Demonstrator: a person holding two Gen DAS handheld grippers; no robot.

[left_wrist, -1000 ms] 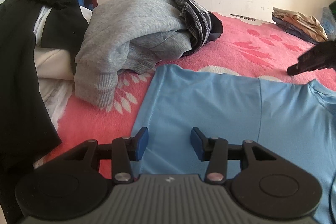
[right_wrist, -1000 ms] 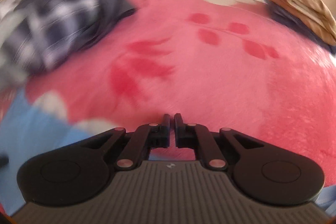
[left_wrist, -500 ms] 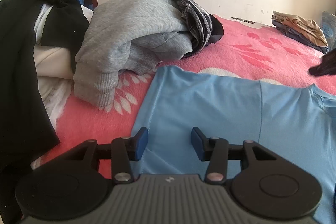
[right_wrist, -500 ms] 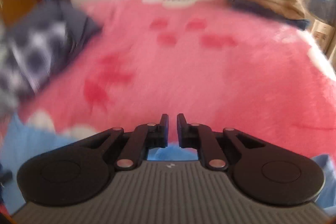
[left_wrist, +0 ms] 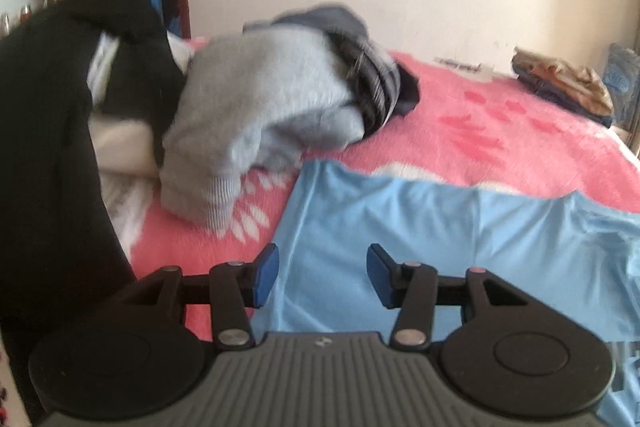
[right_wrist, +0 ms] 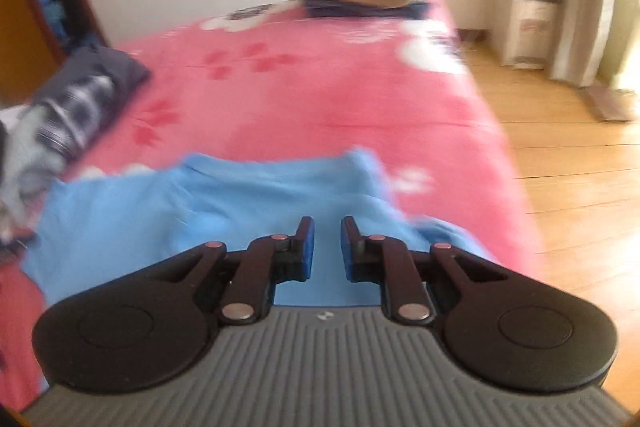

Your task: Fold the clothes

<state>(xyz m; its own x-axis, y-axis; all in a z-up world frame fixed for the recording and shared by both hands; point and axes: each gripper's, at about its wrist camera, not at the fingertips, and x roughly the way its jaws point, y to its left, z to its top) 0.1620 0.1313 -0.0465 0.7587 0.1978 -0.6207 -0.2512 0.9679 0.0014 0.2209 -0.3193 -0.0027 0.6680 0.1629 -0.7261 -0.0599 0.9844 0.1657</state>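
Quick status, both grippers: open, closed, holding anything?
Left gripper: opening, empty, over the light blue cotton T-shirt.
Right gripper: opening, narrow gap, holding nothing.

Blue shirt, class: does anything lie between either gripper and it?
Nothing visible does. The blue shirt lies spread on the pink blanket, directly under the left gripper and the right gripper, whose opening jaws hold nothing. The grey sweater sits off to the side, beyond the shirt's edge.
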